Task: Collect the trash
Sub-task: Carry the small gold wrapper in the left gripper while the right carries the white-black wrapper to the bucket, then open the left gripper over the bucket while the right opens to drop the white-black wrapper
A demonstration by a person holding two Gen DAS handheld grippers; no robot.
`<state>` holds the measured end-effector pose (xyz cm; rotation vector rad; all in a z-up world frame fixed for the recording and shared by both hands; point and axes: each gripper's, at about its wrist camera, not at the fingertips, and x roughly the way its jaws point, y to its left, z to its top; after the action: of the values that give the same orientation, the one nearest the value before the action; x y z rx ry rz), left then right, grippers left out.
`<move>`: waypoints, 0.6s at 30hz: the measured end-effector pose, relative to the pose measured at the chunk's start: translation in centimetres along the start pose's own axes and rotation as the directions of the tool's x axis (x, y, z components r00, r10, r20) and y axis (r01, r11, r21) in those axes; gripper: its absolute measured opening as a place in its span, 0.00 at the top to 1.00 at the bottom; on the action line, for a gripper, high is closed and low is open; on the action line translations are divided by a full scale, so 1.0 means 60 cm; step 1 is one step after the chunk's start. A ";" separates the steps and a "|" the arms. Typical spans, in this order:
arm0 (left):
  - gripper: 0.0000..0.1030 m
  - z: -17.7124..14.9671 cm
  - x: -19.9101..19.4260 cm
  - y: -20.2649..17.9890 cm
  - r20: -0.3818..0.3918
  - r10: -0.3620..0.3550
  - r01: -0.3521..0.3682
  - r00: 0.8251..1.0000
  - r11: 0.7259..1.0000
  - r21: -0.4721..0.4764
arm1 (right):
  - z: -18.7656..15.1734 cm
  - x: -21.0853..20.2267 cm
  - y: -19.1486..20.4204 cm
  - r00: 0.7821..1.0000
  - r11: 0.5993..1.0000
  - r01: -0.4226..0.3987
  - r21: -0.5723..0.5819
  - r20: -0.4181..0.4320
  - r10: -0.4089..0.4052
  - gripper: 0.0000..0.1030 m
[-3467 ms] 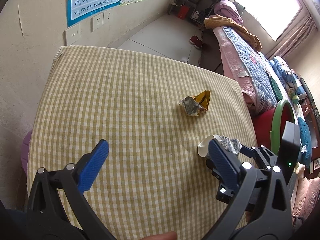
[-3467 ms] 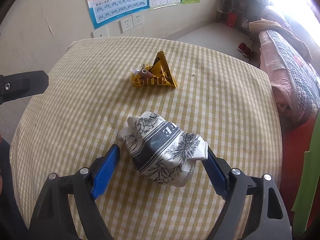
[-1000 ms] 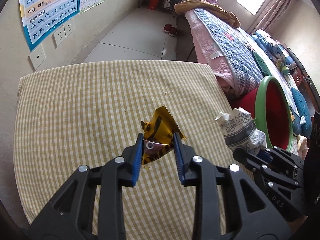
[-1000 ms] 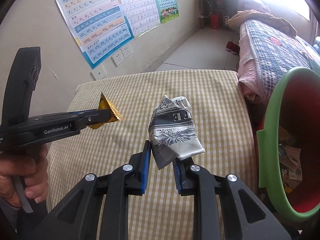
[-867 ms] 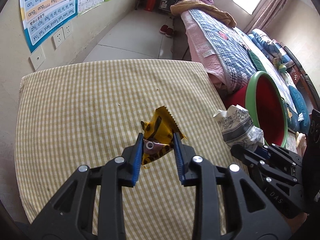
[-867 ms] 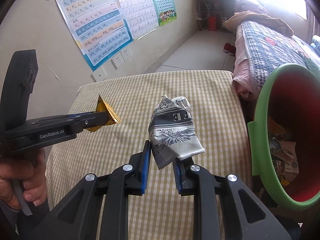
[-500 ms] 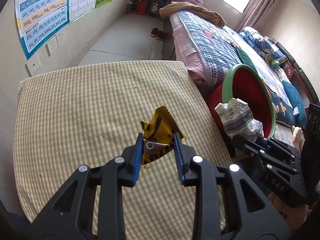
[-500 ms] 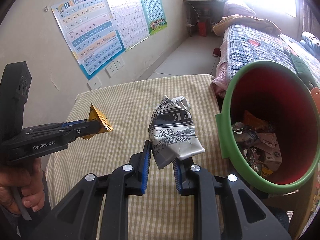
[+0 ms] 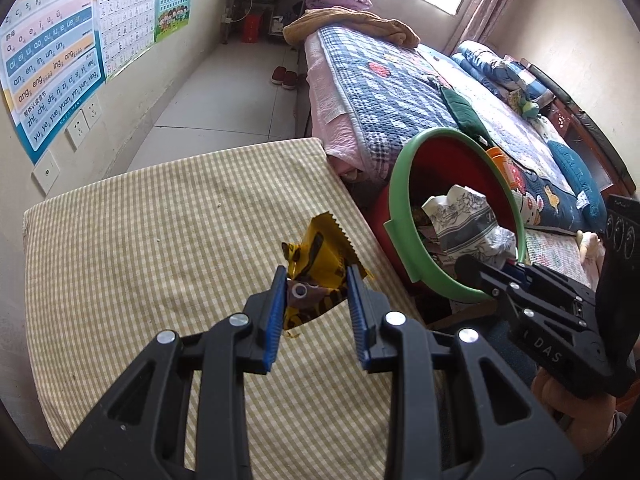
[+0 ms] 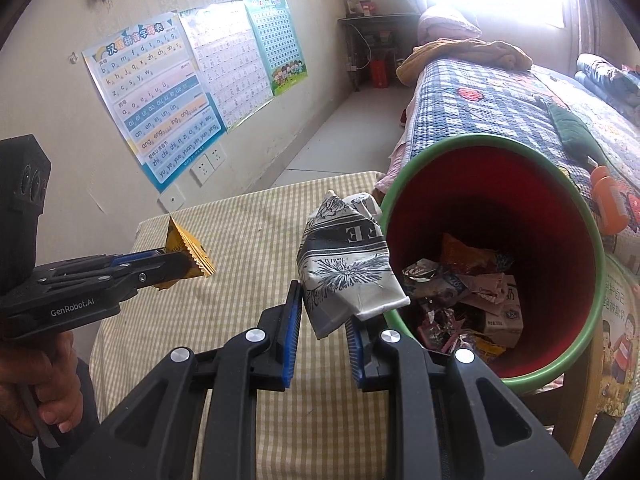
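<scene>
Left gripper (image 9: 318, 300) pinching yellow wrapper (image 9: 320, 256) above checked table (image 9: 140, 248); right gripper (image 10: 322, 320) pinching crumpled paper (image 10: 344, 268) near bin (image 10: 592, 240) rim, right of table

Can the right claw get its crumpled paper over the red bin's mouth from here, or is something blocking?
Probably yes. The right claw, shut on the crumpled grey-and-white printed paper, is right beside the green-rimmed red plastic bin, whose mouth gapes open. Nothing lies between; the left claw is off to the side.
</scene>
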<state>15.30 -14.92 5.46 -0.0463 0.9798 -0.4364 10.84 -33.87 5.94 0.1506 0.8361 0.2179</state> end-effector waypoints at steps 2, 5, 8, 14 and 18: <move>0.73 0.007 0.005 -0.012 0.001 -0.008 0.008 1.000 1.000 0.011 | 0.004 -0.004 -0.013 1.000 1.000 0.010 0.009 0.007 -0.010 0.80; 0.73 0.016 0.014 -0.030 0.002 -0.024 0.024 1.000 0.999 0.027 | 0.007 -0.008 -0.036 0.999 0.999 0.029 0.023 0.011 -0.030 0.80; 0.73 0.025 0.025 -0.050 0.000 -0.040 0.040 0.999 0.998 0.045 | 0.007 -0.013 -0.062 0.999 0.998 0.049 0.039 0.013 -0.049 0.80; 0.73 0.042 0.051 -0.097 -0.012 -0.071 0.072 0.997 0.994 0.085 | 0.006 -0.024 -0.112 0.997 0.994 0.080 0.075 0.017 -0.082 0.80; 0.73 0.054 0.069 -0.125 -0.019 -0.089 0.090 0.996 0.990 0.107 | 0.007 -0.029 -0.142 0.995 0.991 0.097 0.093 0.019 -0.099 0.80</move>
<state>17.38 -23.85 5.76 0.0105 0.9696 -0.5722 11.17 -42.54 5.62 0.1973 0.8285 0.0856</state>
